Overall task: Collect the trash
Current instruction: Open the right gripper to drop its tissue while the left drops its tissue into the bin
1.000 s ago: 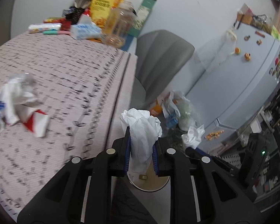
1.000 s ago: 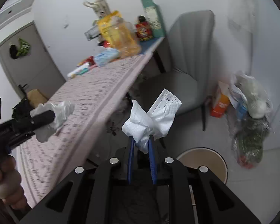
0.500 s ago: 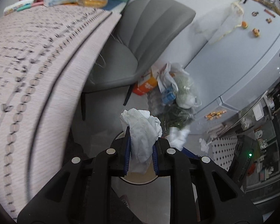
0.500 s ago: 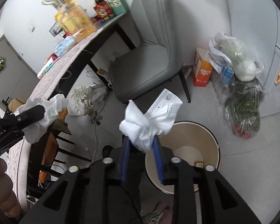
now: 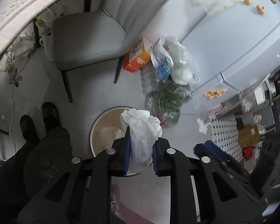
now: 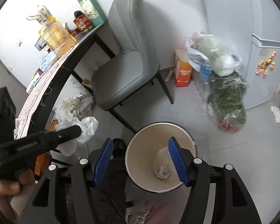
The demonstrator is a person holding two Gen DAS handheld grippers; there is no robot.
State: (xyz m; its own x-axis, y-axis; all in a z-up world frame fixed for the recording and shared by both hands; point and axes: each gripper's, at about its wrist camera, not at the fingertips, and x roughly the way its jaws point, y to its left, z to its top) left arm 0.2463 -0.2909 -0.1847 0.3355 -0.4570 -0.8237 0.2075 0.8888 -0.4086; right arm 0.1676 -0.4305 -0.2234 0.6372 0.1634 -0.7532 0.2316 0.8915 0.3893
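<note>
- Now the left gripper (image 5: 141, 153) is clamped on one crumpled white tissue (image 5: 141, 130), which sticks up from between its blue pads (image 5: 127, 154) toward 12 o'clock.
- Directly behind that tissue, from about 9 to 12 o'clock of the left gripper, stands one round beige bin (image 5: 102, 128) on the floor; the tissue hangs over its rim.
- The right gripper (image 6: 140, 160) has just been opening its jaws; they stand wide apart with nothing between them.
- Beyond its right pad (image 6: 178, 161) the same bin (image 6: 140, 149) lies open below, with one small crumpled wad (image 6: 162, 171) on its bottom.
- At 9 o'clock in the right wrist view, the left gripper (image 6: 78, 129) shows with its tissue (image 6: 87, 128), held by a hand (image 6: 7, 192).
- Further out at 12 o'clock stands one grey chair (image 6: 128, 63); at 10 o'clock the tabletop (image 6: 46, 74) edge curves away.
- At 2 o'clock sit one orange carton (image 6: 183, 71) and a heap of plastic bags (image 6: 220, 74).
</note>
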